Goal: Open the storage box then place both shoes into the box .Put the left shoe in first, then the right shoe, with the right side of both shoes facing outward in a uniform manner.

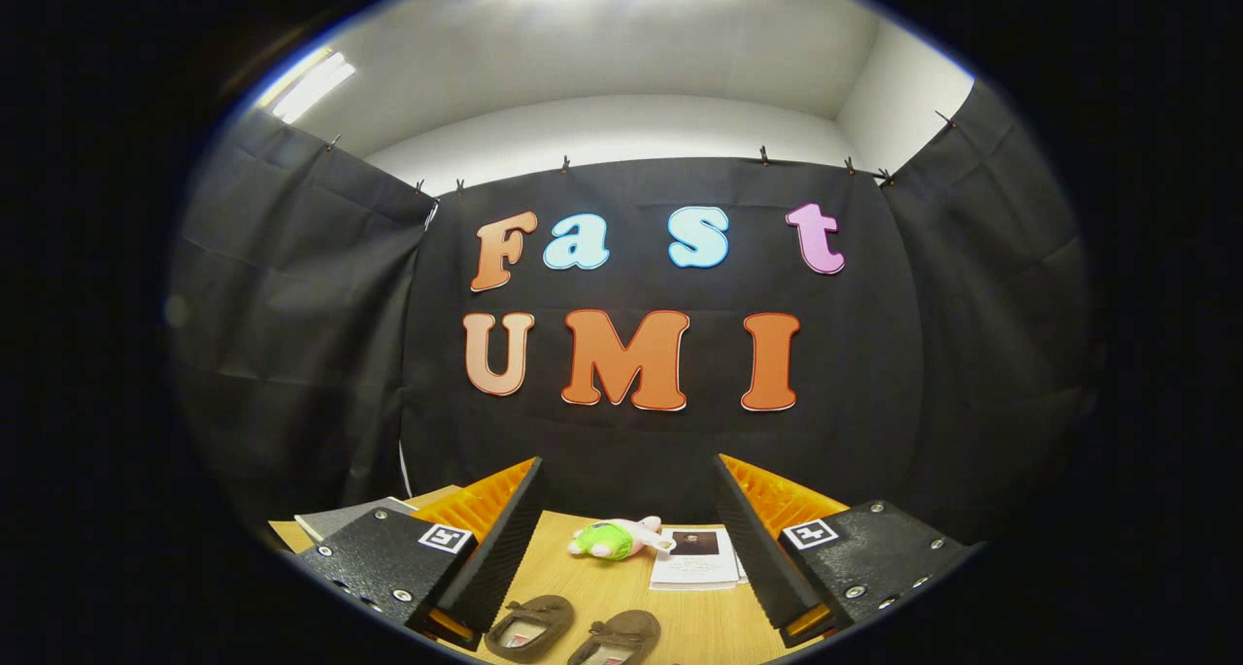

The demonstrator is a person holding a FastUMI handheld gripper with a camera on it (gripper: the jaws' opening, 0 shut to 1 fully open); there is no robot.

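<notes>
Two small brown shoes lie side by side on the wooden table, low between my fingers: the left-hand shoe and the right-hand shoe. My gripper is open and held up above the table, its two fingers spread wide with nothing between them. The left finger stands over the left-hand shoe's edge. A grey box-like object shows partly behind the left finger; I cannot tell whether it is the storage box or whether it is open.
A small green and white plush toy lies on the table beyond the shoes. Beside it, toward the right finger, rests a white booklet. Black cloth walls close the booth behind and at both sides.
</notes>
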